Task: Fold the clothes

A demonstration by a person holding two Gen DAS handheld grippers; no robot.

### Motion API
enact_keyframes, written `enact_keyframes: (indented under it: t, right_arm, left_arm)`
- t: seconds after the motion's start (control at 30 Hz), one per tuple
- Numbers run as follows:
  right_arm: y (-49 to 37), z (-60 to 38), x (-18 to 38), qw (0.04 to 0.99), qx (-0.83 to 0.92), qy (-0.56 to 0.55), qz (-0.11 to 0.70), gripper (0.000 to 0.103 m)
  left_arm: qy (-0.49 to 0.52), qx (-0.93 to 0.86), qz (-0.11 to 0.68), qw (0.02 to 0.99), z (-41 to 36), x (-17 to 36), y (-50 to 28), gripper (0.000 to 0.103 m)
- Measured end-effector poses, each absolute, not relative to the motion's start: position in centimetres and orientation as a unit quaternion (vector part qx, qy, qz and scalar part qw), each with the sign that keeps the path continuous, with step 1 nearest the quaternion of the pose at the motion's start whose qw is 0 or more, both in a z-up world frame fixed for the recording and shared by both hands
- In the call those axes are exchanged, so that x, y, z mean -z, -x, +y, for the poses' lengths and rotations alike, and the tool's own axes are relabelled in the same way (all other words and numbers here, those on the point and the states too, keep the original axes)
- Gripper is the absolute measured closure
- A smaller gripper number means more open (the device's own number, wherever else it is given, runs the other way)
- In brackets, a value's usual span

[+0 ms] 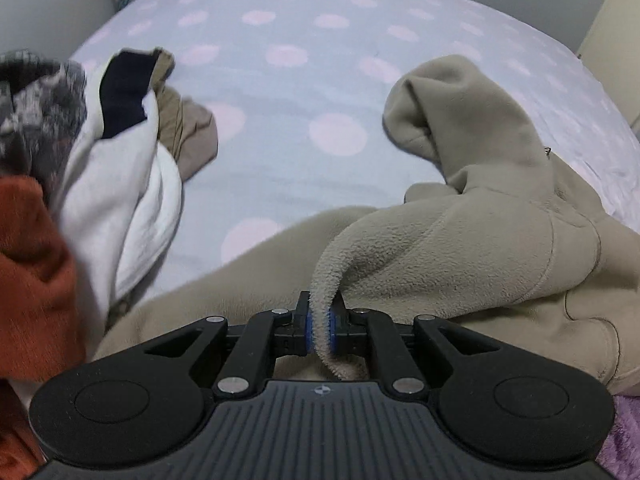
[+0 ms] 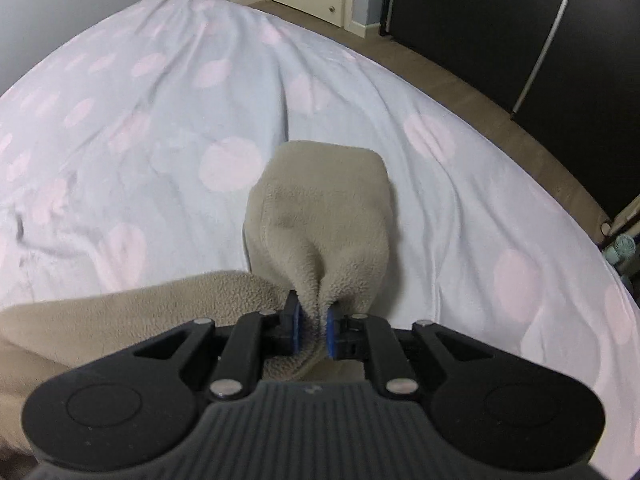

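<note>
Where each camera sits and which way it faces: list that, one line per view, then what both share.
Left wrist: on the left gripper, looking along its fingers across the spotted bed sheet at the beige fleece garment it pinches, a clothes pile to its left; only the gripper shows.
Right wrist: on the right gripper, facing over the sheet toward dark wardrobe doors; only the gripper shows.
Shared: sheet and fleece, clamped by both.
</note>
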State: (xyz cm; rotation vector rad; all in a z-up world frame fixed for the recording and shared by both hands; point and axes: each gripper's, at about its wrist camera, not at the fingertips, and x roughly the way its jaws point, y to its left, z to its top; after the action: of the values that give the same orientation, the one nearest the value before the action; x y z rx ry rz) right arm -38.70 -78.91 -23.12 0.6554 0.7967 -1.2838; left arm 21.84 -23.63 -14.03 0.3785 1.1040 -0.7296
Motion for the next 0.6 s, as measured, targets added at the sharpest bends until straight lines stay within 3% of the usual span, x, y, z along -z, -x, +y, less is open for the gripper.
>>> enact_keyframes:
  t: [0.2, 0.33, 0.4, 0.6]
  right_arm:
    - [37.0, -77.6, 24.1, 0.708, 0.535, -0.252, 0.385, 0.064]
    - [32.7, -76.4, 22.1, 0.756, 0.484, -0.177, 0.403, 0.042]
    - [30.6, -75.9, 21.1, 0.777, 0.457, -0.139, 0.411, 0.042]
    - [24.0, -75.5, 22.5, 0.83, 0.326, -0.118, 0.437, 0.042]
  left_arm:
    - [-0.2, 0.363, 0.49, 0.767, -24.6, 13.4, -21.1, 0.092]
    - [-0.209, 0.385, 0.478, 0.761, -25.1, 12.7, -20.7, 0.067]
    - [-0.206, 0.391, 0.473, 0.762, -25.5, 12.3, -21.0, 0.055]
    - [-0.186, 0.41, 0.472, 0.758, -27.0, 12.3, -22.2, 0.048]
